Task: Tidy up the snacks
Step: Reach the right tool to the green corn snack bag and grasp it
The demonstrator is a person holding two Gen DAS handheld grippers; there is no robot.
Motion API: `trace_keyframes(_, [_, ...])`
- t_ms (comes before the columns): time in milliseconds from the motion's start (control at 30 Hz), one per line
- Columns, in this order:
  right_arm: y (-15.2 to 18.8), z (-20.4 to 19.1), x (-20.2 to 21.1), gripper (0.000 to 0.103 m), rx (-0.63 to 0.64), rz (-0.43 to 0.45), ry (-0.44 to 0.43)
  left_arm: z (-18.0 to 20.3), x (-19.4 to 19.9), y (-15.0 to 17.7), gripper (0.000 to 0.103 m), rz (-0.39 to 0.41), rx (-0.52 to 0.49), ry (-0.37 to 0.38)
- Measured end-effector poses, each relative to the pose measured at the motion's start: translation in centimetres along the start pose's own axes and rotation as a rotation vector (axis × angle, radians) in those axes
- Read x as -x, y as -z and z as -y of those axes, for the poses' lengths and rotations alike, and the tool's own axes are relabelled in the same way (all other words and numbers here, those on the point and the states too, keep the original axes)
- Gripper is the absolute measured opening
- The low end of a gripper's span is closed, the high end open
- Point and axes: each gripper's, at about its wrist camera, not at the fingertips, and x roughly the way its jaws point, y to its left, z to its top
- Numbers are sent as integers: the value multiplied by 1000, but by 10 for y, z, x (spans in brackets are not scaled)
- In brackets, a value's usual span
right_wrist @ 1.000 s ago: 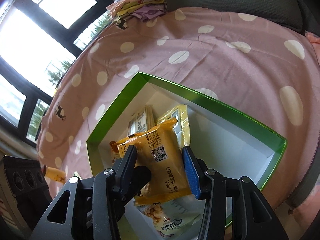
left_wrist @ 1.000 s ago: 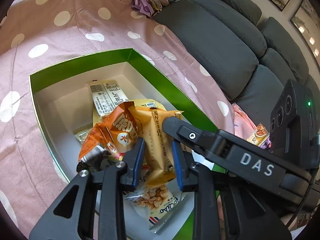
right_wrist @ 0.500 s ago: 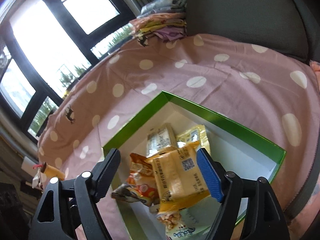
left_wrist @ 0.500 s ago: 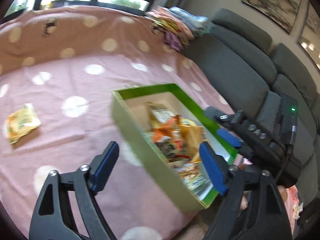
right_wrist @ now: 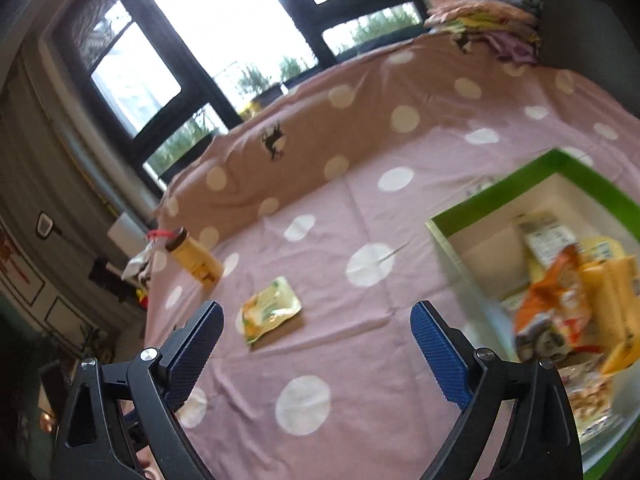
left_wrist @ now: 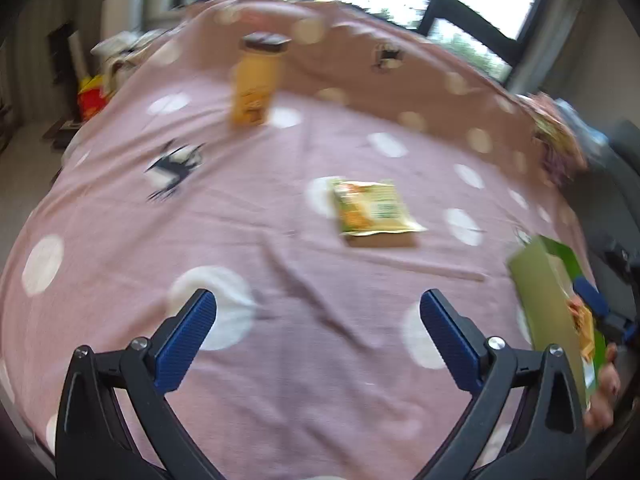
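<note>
- My left gripper [left_wrist: 318,320] and right gripper [right_wrist: 316,334] have just been opening; both gape wide, nothing between.
- Yellow-green snack packet [left_wrist: 374,210] lies on the dotted cloth [left_wrist: 240,208], apart from the green box [right_wrist: 496,196] holding the other snacks [right_wrist: 572,304].

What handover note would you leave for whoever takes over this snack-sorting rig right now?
Left gripper: open, empty; jaws have just been opening.
Right gripper: open, empty; jaws have just been opening.
Green box: at the cloth's right side, several packets already inside.
Left out: yellow-green packet flat on the cloth, and a standing yellow bottle farther off.
Probably next: the packet.
</note>
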Motion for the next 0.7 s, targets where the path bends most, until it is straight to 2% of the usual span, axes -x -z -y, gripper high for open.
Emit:
trace_keyframes(33, [0, 0, 0, 95, 0, 0, 0, -8, -2, -2, 101, -19, 21, -20])
trace_keyframes(167, [4, -42, -62, 95, 96, -155, 24, -29, 5, -6, 102, -24, 78, 9])
trace_keyframes(333, [-4, -75, -139, 95, 162, -283, 108, -34, 3, -7, 102, -43, 77, 5])
trace_keyframes(367, [-4, -82, -165, 95, 190, -328, 153, -36, 1, -7, 102, -52, 78, 9])
trace_keyframes(400, [-4, -82, -165, 95, 190, -328, 153, -38, 1, -7, 102, -59, 79, 13])
trace_keyframes(567, [3, -91, -223, 95, 225, -427, 213, -44, 1, -6, 102, -63, 55, 3])
trace_keyframes(633, [5, -92, -231, 94, 250, -406, 259, -50, 2, -6, 102, -63, 61, -13])
trace_keyframes(700, [8, -92, -232, 75, 261, -370, 300, -56, 4, -7, 102, -61, 70, -15])
